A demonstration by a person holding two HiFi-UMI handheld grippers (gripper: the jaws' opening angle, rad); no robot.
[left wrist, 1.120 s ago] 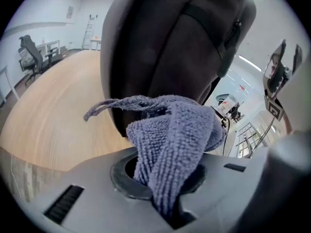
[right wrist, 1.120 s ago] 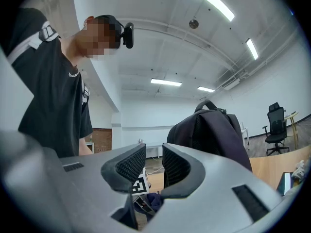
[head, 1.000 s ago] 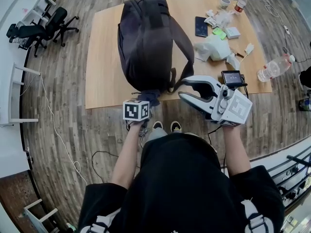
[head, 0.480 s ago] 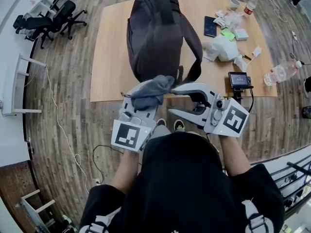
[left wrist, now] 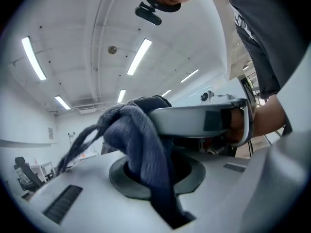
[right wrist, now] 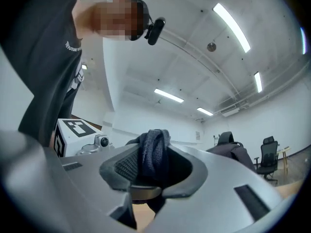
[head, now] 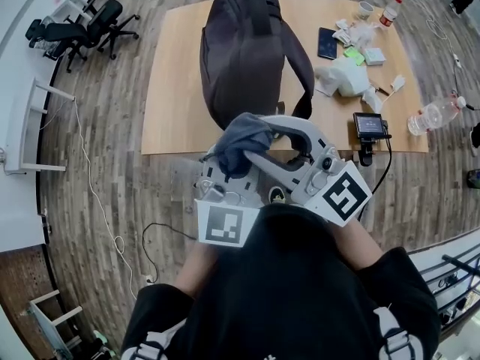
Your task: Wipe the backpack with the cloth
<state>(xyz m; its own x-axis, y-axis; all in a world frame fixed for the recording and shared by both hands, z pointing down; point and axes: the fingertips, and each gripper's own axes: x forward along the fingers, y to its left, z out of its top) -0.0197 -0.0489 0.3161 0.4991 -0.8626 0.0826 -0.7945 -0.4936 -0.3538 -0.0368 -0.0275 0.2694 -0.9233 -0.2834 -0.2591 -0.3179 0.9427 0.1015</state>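
Left tool [head: 227, 158] has come up from below the counter's near edge, bringing the cloth [head: 240, 135] with it. Right tool [head: 262, 139] has swung in to meet it.

- Left tool: clamped on the cloth, which hangs bunched from its jaws.
- Right tool: jaws have just been opening. They straddle the same bunch and do not look pressed on it. Reads as a handover or a regrip.
- Cloth sits in the air just before the near edge of the counter [head: 172, 88], clear of the backpack [head: 244, 51].
- Backpack lies lengthwise on the counter, straps to its right, untouched by either tool.

Progress: cloth fetched, no wiping begun. All of the backpack's surface is left to do.

Containers:
- Cup [head: 364, 7] at the far right corner, contents not readable.
- Red-capped bottle [head: 389, 10] stands beside the cup.
- Clear bottle [head: 431, 115] lies on its side by the right edge. Cannot tell whether it rests on the counter.
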